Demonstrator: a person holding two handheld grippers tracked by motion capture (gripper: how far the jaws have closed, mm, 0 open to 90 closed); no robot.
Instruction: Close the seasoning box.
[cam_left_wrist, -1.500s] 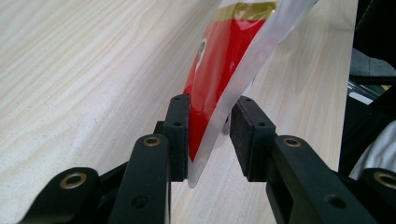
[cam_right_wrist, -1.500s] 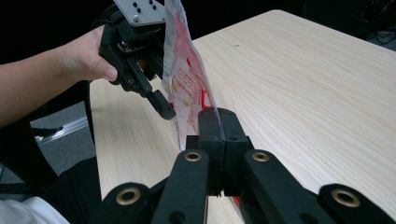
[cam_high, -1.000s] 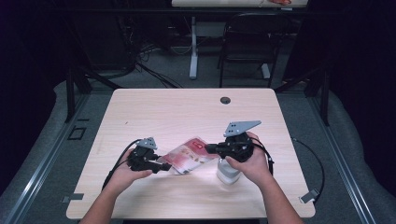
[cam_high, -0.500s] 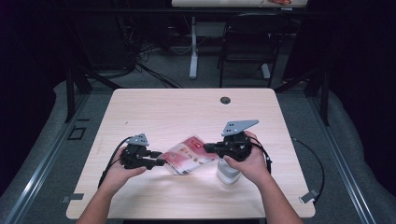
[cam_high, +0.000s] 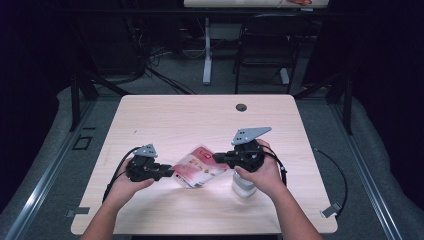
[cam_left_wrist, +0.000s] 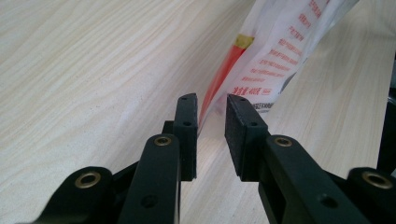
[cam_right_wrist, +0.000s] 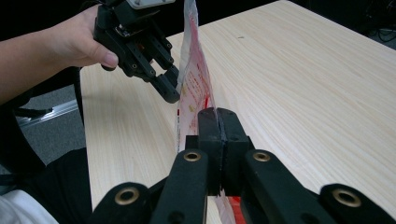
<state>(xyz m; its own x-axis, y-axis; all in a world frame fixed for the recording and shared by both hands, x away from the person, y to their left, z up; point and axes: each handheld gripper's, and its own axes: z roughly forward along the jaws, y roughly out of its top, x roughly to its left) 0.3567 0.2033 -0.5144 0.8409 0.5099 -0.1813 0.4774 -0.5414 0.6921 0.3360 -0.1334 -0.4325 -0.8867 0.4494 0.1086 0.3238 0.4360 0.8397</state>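
Left hand-held gripper (cam_high: 170, 173) withdrew, white container (cam_high: 243, 187) beside pouch (cam_high: 200, 167)

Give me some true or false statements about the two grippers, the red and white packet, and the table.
1. The right gripper is shut on the red and white plastic packet. True.
2. The left gripper is clamped shut. False: its fingers stand apart at the packet's edge.
3. The light wooden table has a dark round hole near its far edge. True.
4. The packet lies flat, untouched. False: it is held between the grippers.
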